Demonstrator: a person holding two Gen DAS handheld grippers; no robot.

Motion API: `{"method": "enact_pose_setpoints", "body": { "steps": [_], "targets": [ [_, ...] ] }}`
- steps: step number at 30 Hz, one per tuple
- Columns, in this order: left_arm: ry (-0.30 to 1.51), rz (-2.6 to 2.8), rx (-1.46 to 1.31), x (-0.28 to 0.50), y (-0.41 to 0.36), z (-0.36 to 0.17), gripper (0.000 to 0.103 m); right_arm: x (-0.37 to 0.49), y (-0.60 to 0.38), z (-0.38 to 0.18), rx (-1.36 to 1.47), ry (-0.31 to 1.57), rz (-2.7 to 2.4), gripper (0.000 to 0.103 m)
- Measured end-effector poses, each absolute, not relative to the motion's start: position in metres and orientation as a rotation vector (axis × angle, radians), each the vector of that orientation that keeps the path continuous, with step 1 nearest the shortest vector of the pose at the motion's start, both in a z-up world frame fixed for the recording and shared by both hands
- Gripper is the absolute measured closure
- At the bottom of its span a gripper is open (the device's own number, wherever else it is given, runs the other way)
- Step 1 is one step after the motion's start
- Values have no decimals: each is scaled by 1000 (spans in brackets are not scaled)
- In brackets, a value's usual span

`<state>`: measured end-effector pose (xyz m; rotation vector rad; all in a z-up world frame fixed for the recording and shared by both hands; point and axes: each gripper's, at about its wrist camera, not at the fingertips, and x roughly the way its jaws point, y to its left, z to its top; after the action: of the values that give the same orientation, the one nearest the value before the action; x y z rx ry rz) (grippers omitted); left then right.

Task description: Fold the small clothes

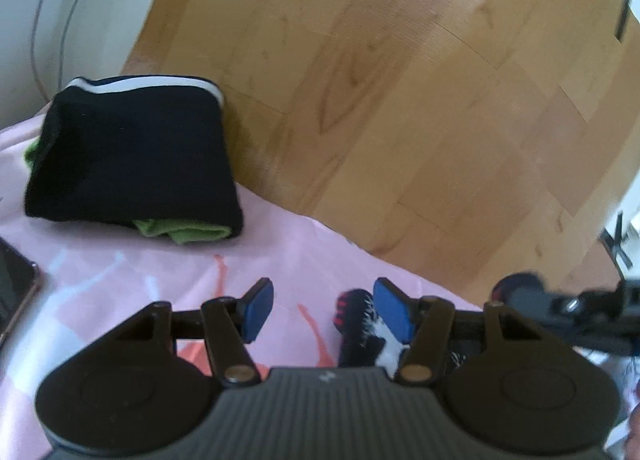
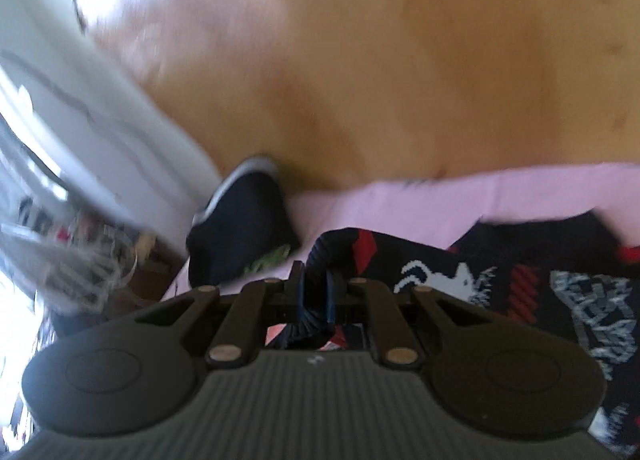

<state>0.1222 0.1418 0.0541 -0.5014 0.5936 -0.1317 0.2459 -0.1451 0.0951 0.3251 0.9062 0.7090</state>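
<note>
A dark knitted garment (image 2: 520, 284) with red and white patterns lies on the pink cloth (image 2: 440, 200). My right gripper (image 2: 316, 288) is shut on its ribbed dark edge (image 2: 320, 256), which bunches between the blue pads. In the left wrist view my left gripper (image 1: 324, 310) stands open above the pink cloth (image 1: 160, 260), nothing between its pads; a bit of the patterned garment (image 1: 356, 324) shows by the right pad (image 1: 394, 314). A folded black piece with a white band (image 1: 132, 156) lies over green fabric (image 1: 188, 230) at the far left. The right view is blurred.
Wooden floor (image 1: 400, 100) lies beyond the cloth's edge. A dark phone-like slab (image 1: 14, 288) sits at the left edge. The other gripper's dark body (image 1: 580, 312) shows at right. A white wall with cables (image 1: 48, 20) stands at far left.
</note>
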Motion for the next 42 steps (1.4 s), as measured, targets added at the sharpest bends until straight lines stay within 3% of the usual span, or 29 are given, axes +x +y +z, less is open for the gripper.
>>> {"method": "enact_pose_setpoints", "body": {
  "steps": [8,16,18,21,27,34,36,37,38,40,42],
  "targets": [
    [599,-128,-491,123,141,54,47,252,-117,104,335,945,824,90],
    [612,-145,-470,124,136,53,46,250,-174,91,411,911,873,88],
    [608,-157,-460,122,132,55,46,247,-206,77,374,899,767,84],
    [603,-192,-427,119,121,58,46,235,-255,51,221,893,512,60],
    [640,-301,-269,122,66,52,45,200,-352,43,436,814,315,57],
    [769,-368,-241,145,26,38,46,195,-387,32,499,748,223,43],
    [786,-391,-258,150,18,38,58,202,-393,22,538,756,224,43],
    [800,-399,-256,152,11,37,70,206,-397,19,549,756,229,43],
    [823,-408,-247,154,6,35,91,211,-398,16,553,754,238,52],
    [822,-358,-202,150,-4,31,92,220,-395,15,511,757,261,73],
    [762,-323,-162,133,-3,36,93,220,-380,25,396,719,302,76]
  ]
}}
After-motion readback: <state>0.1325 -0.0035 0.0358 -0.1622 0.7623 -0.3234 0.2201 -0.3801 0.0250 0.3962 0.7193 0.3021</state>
